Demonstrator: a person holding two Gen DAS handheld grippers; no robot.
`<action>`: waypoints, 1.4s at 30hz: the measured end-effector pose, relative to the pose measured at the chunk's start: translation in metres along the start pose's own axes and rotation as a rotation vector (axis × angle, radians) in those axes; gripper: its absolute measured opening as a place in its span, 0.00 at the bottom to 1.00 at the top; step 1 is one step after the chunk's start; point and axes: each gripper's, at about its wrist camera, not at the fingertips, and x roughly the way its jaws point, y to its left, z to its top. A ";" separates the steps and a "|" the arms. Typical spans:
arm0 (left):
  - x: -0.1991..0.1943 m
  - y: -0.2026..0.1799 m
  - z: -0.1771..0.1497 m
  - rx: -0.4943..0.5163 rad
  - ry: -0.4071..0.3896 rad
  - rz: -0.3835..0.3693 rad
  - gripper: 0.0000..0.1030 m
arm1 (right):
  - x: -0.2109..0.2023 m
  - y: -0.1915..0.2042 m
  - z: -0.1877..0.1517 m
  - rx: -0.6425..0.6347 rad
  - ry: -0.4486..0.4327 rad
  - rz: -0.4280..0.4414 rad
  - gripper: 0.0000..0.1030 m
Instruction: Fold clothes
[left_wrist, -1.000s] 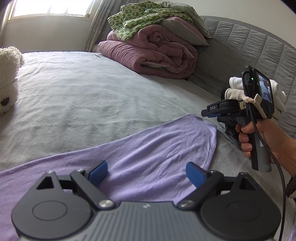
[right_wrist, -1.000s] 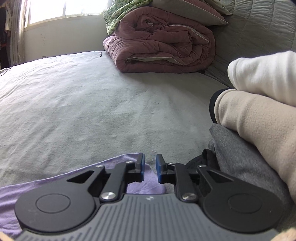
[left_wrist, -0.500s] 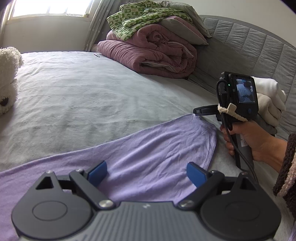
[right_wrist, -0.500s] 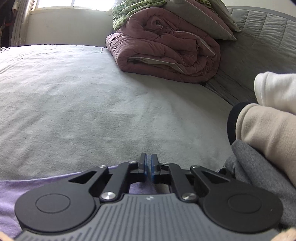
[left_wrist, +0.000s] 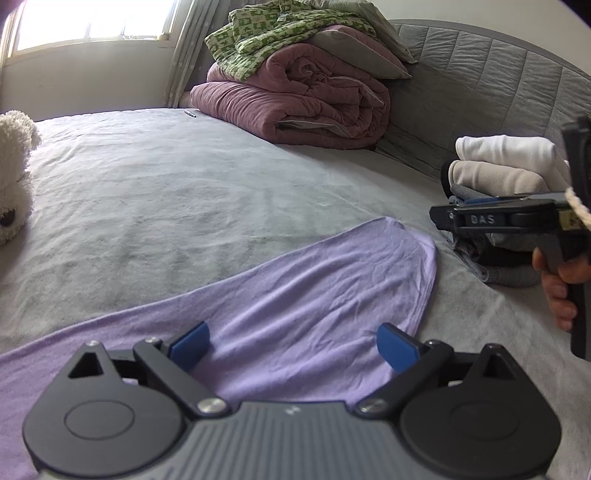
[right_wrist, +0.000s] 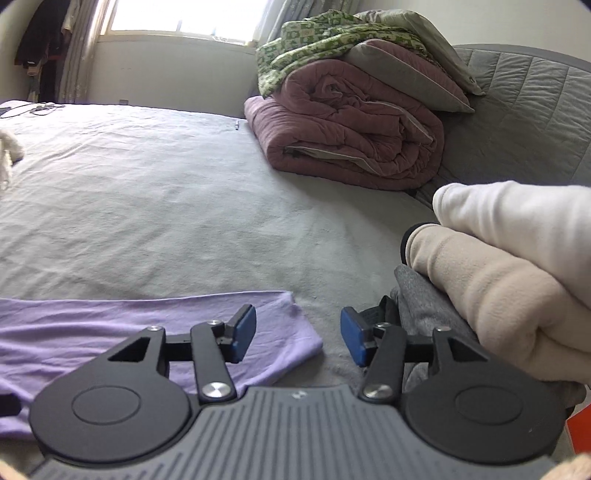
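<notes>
The thin lilac jersey garment (left_wrist: 295, 295) lies spread flat on the grey bedsheet (left_wrist: 166, 192), its rounded end just beside a stack of folded white, beige and grey clothes (right_wrist: 498, 280). It looks light, limp and slightly creased, so it will likely drape and slide easily; the hemmed edge near that end offers a firm hold. Left gripper (left_wrist: 293, 345) hovers over it, jaws wide apart; right gripper (right_wrist: 297, 334) sits at its corner, jaws apart and empty

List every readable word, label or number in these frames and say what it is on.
"DAS": on the side of the right gripper, seen from the left wrist view.
Yellow label further back on that gripper: too blurred to read.
Tag on the green patterned blanket: too small to read.
</notes>
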 end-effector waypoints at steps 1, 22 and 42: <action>-0.003 0.000 0.001 -0.010 -0.010 0.010 0.95 | -0.011 0.002 0.001 -0.005 -0.012 0.017 0.60; -0.181 -0.072 -0.055 0.114 0.060 0.193 0.95 | -0.181 -0.002 -0.045 0.254 -0.019 0.260 0.77; -0.231 -0.141 -0.144 0.039 0.164 0.331 0.97 | -0.247 0.048 -0.154 0.257 0.205 0.268 0.86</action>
